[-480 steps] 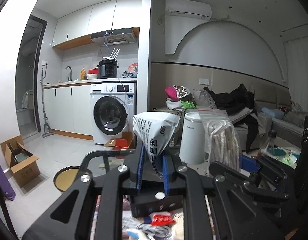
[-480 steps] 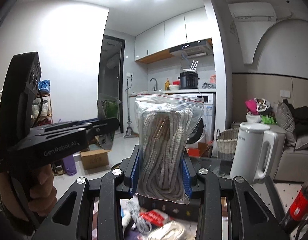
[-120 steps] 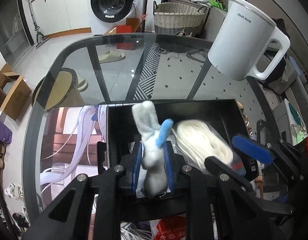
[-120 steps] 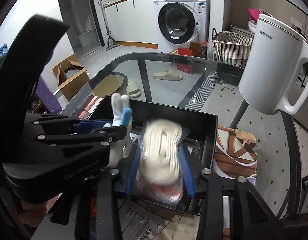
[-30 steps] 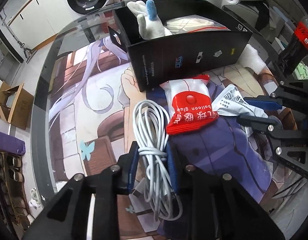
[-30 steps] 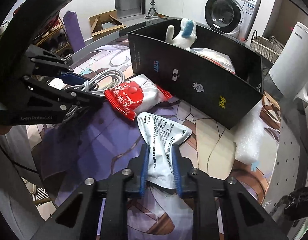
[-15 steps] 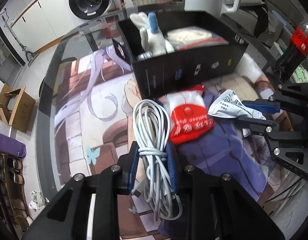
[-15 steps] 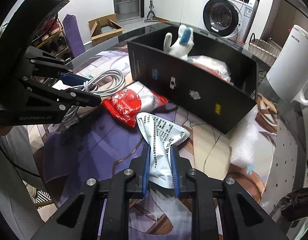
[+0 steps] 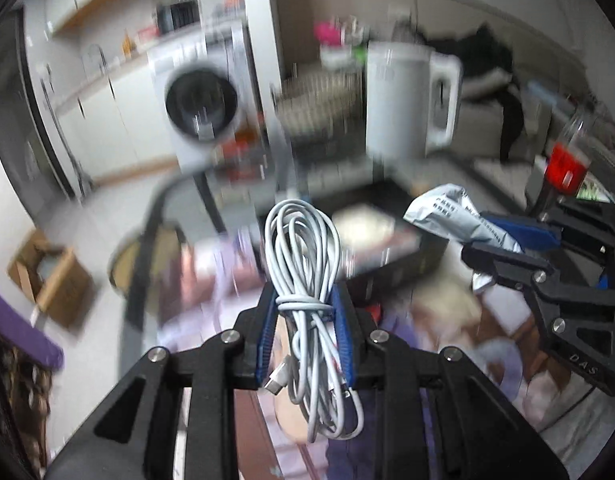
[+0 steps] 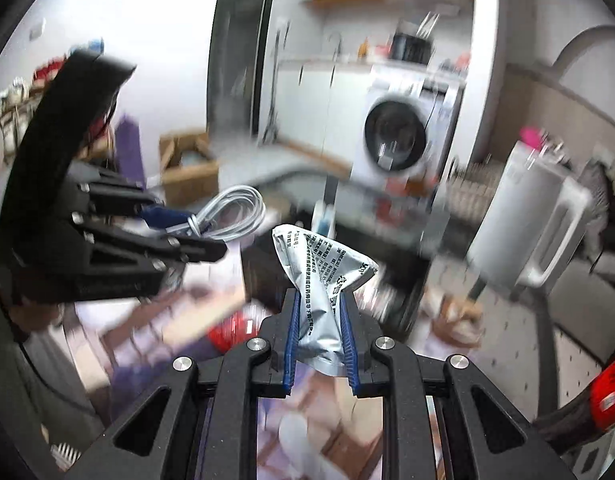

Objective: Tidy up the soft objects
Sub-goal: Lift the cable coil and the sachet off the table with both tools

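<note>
My left gripper is shut on a coiled white cable and holds it up in the air. The cable also shows in the right wrist view. My right gripper is shut on a crumpled silver foil pouch with printed text, also lifted. The pouch shows at the right in the left wrist view. The black open box lies blurred below and ahead, with a bag of white rope inside. Both views are smeared by motion.
A white kettle stands behind the box on the glass table. A bottle with a red label is at the right. A red packet lies on the printed mat. A washing machine is across the room.
Both grippers have lifted off the mat and tilted up toward the room, the left with the cable and the right with the pouch. The box now lies lower in view.
</note>
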`<state>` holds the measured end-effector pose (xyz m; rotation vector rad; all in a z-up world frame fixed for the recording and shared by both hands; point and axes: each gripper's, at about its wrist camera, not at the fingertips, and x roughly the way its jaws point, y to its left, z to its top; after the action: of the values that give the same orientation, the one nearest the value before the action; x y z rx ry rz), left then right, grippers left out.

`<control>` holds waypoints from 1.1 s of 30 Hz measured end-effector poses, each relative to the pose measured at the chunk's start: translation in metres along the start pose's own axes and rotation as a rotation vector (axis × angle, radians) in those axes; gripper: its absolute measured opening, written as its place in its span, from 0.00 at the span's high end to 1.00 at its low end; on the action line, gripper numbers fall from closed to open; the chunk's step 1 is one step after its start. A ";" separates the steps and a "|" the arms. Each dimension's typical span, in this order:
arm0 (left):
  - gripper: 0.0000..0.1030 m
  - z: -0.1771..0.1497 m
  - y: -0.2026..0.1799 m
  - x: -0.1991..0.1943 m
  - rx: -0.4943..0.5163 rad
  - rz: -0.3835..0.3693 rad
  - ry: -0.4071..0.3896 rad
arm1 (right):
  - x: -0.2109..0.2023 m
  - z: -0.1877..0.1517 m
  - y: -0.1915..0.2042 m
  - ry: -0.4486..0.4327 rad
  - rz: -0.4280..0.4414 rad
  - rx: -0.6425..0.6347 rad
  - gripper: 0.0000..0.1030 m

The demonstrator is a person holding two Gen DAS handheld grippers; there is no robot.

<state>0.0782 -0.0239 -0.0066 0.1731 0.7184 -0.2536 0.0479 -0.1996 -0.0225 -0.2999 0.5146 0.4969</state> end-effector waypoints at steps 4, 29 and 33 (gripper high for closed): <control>0.76 0.009 -0.006 -0.043 0.003 0.040 -0.244 | -0.040 0.012 -0.004 -0.224 -0.041 0.019 0.82; 0.75 0.005 -0.004 -0.098 0.010 0.057 -0.510 | -0.072 0.016 -0.003 -0.450 -0.086 0.027 0.82; 0.75 0.015 -0.002 -0.091 -0.015 0.053 -0.510 | -0.065 0.025 -0.004 -0.456 -0.089 0.029 0.82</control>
<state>0.0207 -0.0141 0.0651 0.1063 0.2094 -0.2288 0.0105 -0.2175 0.0338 -0.1721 0.0645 0.4533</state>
